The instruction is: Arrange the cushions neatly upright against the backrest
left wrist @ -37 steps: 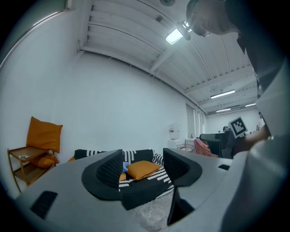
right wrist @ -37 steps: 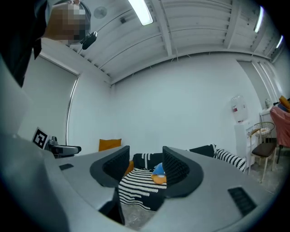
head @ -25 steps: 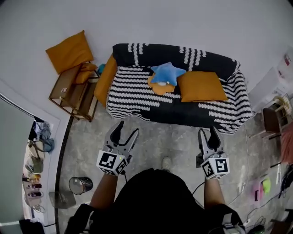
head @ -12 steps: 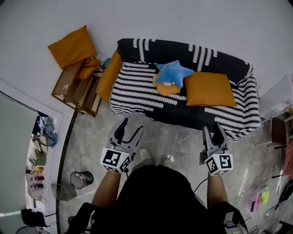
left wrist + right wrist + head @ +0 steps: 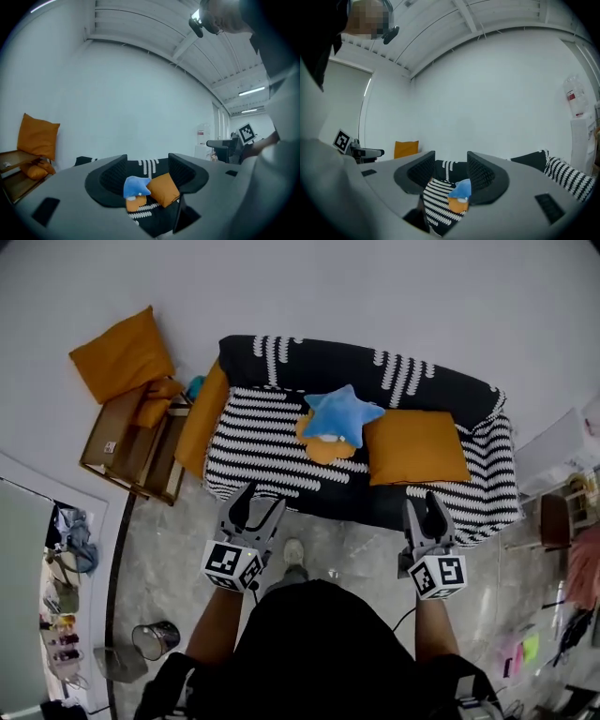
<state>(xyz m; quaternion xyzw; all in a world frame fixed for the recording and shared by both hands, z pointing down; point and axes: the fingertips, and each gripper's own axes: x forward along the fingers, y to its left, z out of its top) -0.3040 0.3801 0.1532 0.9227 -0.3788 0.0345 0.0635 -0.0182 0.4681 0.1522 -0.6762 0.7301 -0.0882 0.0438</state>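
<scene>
Orange cushion (image 5: 415, 446) lies flat on sofa (image 5: 267, 442); left gripper (image 5: 257, 510), right gripper (image 5: 423, 512) gape empty near its edge.

Living room, striped sofa (image 5: 281, 442), cushions, wooden side table (image 5: 127, 446)

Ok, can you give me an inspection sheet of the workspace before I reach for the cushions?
Surface: striped sofa, with grey floor in front.
Job's things: star cushion lies on a small orange cushion. A square orange cushion is on the seat beside them. An armrest cushion leans at the sofa's left end.
Clutter: spare cushion on the side table; bin.
Grippers: left gripper and right gripper are open, empty and short of the sofa.
Cables: thin cable below the right gripper.
Surroundings: white wall, chair.
</scene>
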